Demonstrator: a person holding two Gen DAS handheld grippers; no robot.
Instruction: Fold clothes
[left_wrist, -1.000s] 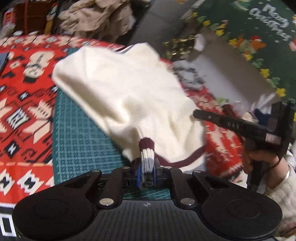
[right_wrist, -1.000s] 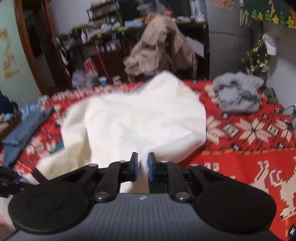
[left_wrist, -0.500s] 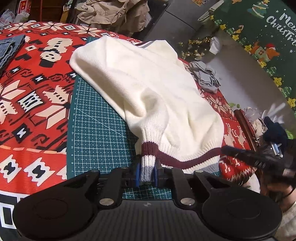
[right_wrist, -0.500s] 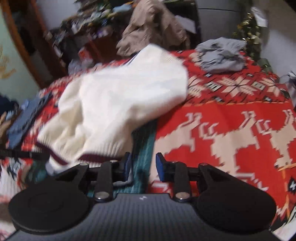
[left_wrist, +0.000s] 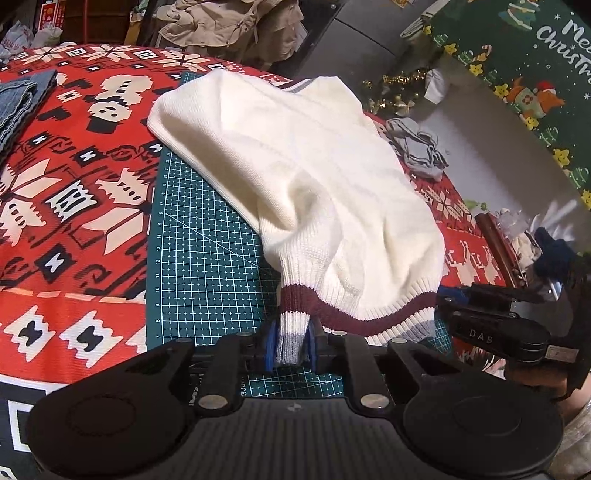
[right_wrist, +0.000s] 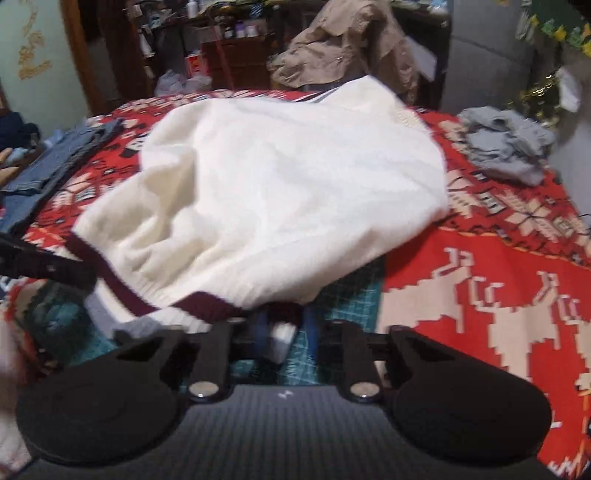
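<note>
On green gridded cutting mat: cream knit sweater, maroon-striped hem, pinched by my left gripper; my right gripper, jaws just closing, nips its hem.

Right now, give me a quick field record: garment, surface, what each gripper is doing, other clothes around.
garment: cream knit sweater with maroon-striped hem, spread out
surface: green grid cutting mat on red patterned cloth
left gripper: shut on hem corner
right gripper: just closed on other hem corner
other clothes: folded blue jeans; crumpled grey garment
</note>
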